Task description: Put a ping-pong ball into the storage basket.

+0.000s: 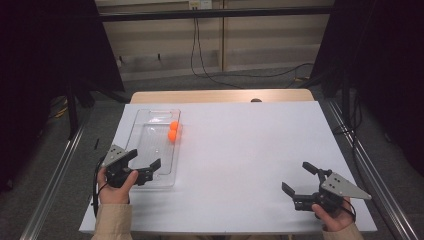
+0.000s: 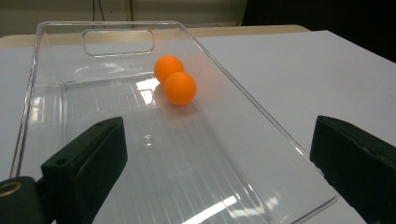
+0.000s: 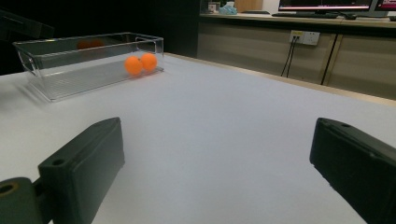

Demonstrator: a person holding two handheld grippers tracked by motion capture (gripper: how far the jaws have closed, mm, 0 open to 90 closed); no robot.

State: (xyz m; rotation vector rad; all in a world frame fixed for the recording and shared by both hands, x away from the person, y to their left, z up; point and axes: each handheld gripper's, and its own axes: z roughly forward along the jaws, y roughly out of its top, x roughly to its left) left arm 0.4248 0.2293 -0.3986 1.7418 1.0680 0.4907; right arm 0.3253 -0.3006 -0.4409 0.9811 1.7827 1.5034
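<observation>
Two orange balls point(image 1: 173, 131) touch inside the clear tray point(image 1: 145, 150) near the table's point(image 1: 250, 150) left edge. Left gripper point(image 1: 146, 163) gapes wide, empty, over the tray's near end; right gripper point(image 1: 299, 177) equally wide, empty, near the right front corner.

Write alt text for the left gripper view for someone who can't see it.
Two orange balls lie touching inside a clear rectangular plastic tray on a white table, near its right wall. The left gripper hovers open over the tray's near end, its black jaws wide apart and holding nothing.
</observation>
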